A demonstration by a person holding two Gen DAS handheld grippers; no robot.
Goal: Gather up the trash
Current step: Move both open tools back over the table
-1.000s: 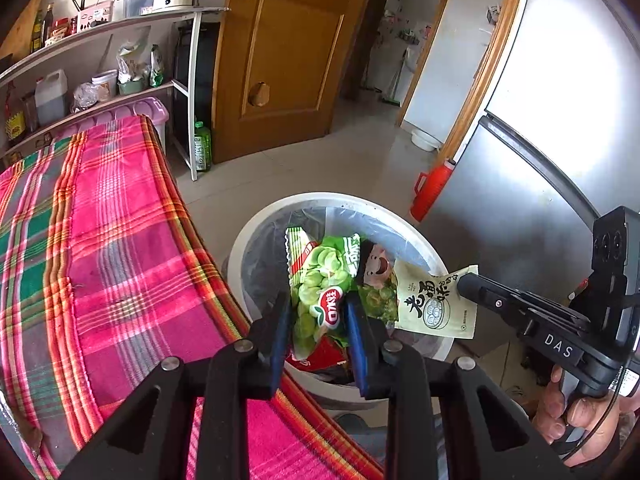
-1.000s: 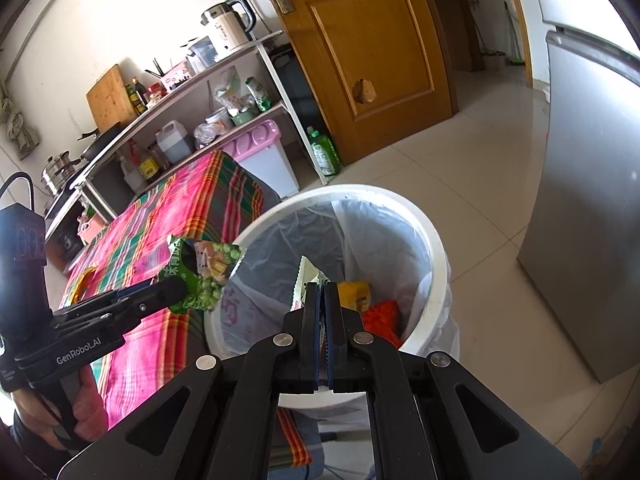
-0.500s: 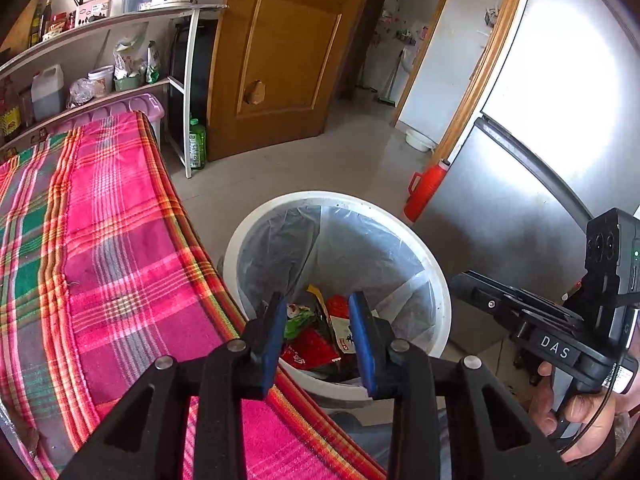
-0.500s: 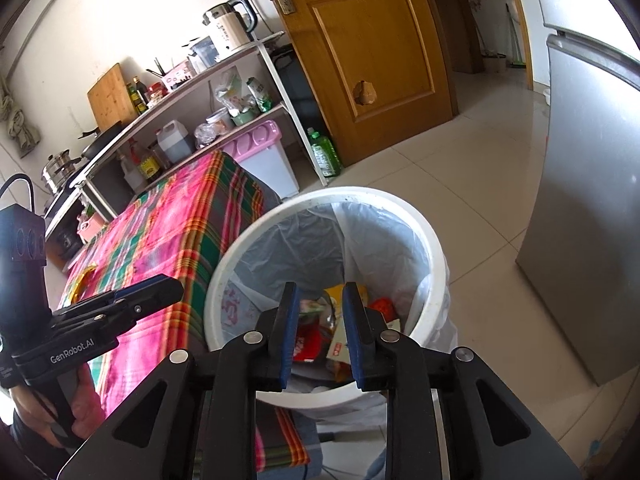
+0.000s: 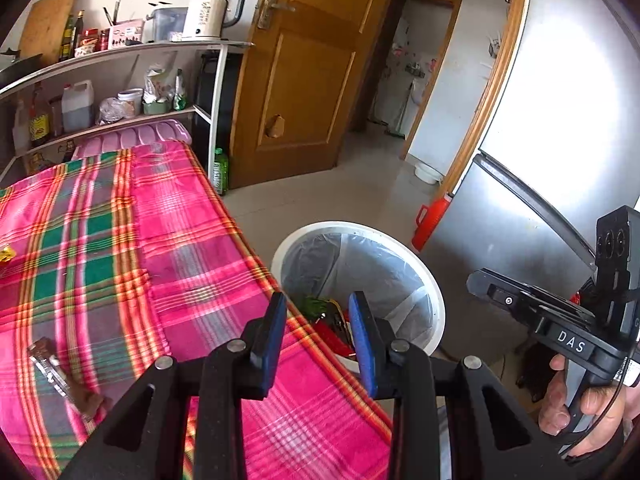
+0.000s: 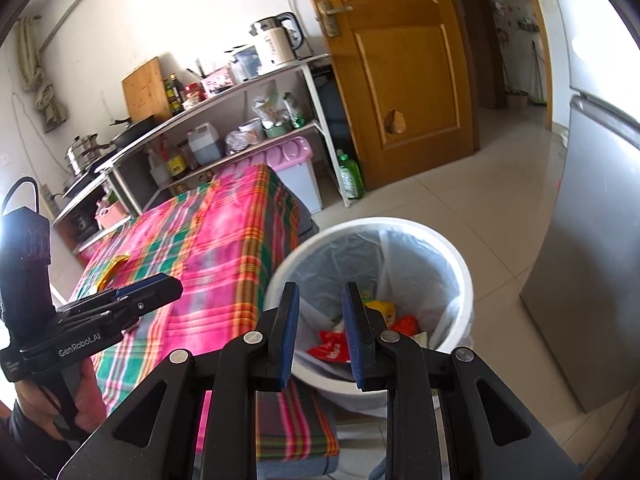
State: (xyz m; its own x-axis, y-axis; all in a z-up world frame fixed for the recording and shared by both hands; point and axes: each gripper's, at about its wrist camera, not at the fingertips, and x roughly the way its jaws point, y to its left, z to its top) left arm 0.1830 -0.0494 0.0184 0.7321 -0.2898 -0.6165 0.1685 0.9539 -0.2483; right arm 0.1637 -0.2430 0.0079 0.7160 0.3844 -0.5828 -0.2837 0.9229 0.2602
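Note:
A white bin [image 5: 404,246] with a clear liner stands on the floor against the table's right edge. Several snack wrappers [image 5: 330,322] lie in its bottom, among them a red wrapper [image 6: 331,350] and a yellow one. My left gripper [image 5: 318,308] hovers open and empty above the table edge beside the bin. My right gripper [image 6: 320,300] hangs open and empty above the bin's near rim [image 6: 400,222]. Each gripper also shows in the other's view, the right gripper [image 5: 478,280] and the left gripper [image 6: 172,286]. A brown wrapper [image 5: 60,376] and a yellow wrapper [image 6: 112,266] lie on the plaid tablecloth [image 5: 120,260].
A silver fridge [image 5: 540,200] stands right of the bin, with a red bottle [image 5: 430,218] at its foot. Behind the table are a white shelf rack [image 5: 120,50] with a kettle and bottles, a pink-lidded box [image 6: 288,156], a green bottle [image 6: 350,178] and a wooden door [image 5: 304,80].
Both grippers let go of their snack packets, which dropped into the bin. Both then drew back and upward, with the left view swinging toward the table.

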